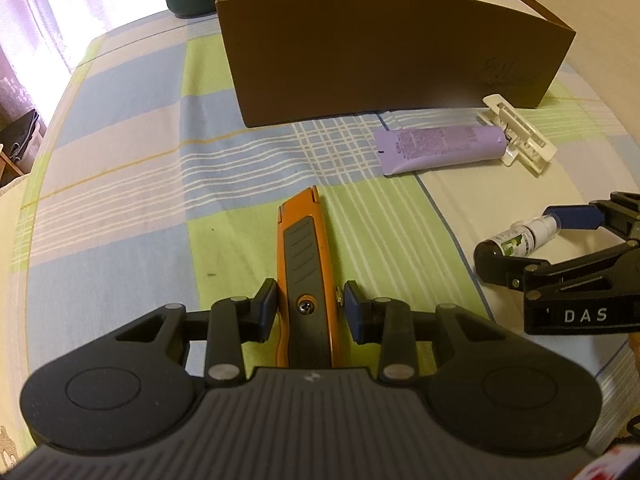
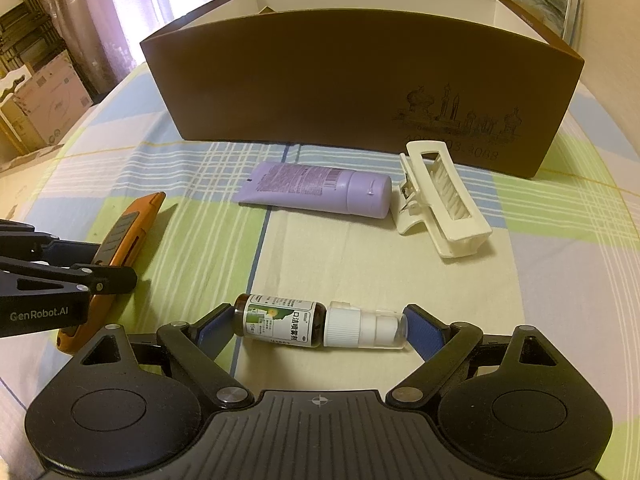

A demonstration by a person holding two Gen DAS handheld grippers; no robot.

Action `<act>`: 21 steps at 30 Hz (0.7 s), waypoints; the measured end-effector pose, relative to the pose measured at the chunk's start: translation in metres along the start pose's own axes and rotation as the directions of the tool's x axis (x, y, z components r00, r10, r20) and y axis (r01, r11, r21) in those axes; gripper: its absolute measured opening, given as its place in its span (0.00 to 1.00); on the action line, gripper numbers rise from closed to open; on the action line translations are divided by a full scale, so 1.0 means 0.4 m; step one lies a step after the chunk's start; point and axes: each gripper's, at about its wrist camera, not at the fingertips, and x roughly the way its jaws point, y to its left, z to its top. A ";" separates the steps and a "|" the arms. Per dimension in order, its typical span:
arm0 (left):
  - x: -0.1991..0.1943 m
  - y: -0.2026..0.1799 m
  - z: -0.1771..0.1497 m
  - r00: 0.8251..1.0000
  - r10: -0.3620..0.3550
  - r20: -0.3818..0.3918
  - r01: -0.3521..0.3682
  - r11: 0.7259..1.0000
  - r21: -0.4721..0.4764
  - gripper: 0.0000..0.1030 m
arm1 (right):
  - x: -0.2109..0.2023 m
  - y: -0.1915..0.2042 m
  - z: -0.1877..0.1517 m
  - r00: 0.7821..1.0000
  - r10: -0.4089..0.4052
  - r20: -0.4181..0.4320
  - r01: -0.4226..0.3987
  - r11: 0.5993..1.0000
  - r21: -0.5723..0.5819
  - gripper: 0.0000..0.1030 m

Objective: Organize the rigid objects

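1. Left gripper (image 1: 310,312), seen from its own camera, is squeezed tight on the orange utility knife (image 1: 305,264). Its 2 blue pads (image 1: 267,311) press on the knife's 2 sides near the screw. The knife lies flat on the checked cloth (image 1: 120,208), and its thin tip points toward the brown box (image 1: 384,56).
2. In the same view, the purple tube (image 1: 440,146) lies in front of the box, well past the knife's tip. The white hair clip (image 1: 520,136) touches the tube's cap end.
3. At the right edge of this view, the right gripper (image 1: 524,236) has the small spray bottle (image 1: 520,240) between its fingers.
4. Right gripper (image 2: 318,330), seen from its own camera, has its jaws spread wide, 1 at each end of the spray bottle (image 2: 320,324). The bottle lies on its side on the cloth (image 2: 360,264). The left pad (image 2: 214,334) touches the brown bottom and the right pad (image 2: 426,330) touches the clear cap, so the bottle is held end to end.
5. Farther back in this view, the purple tube (image 2: 320,188) lies just in front of the box (image 2: 320,84), with the hair clip (image 2: 440,204) beside its cap.
6. On the left of this view, the left gripper (image 2: 100,270) grips the orange knife (image 2: 120,248).
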 end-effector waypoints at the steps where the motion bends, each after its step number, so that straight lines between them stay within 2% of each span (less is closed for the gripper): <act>1: -0.001 0.000 -0.001 1.000 0.000 0.001 0.000 1.000 0.000 0.29 | -0.001 0.000 0.000 1.000 0.001 0.000 -0.001 1.000 0.001 0.84; 21: -0.045 -0.021 0.011 0.999 -0.010 0.043 0.009 1.000 0.018 0.29 | -0.040 0.004 -0.017 0.999 0.018 0.047 -0.018 1.000 0.010 0.84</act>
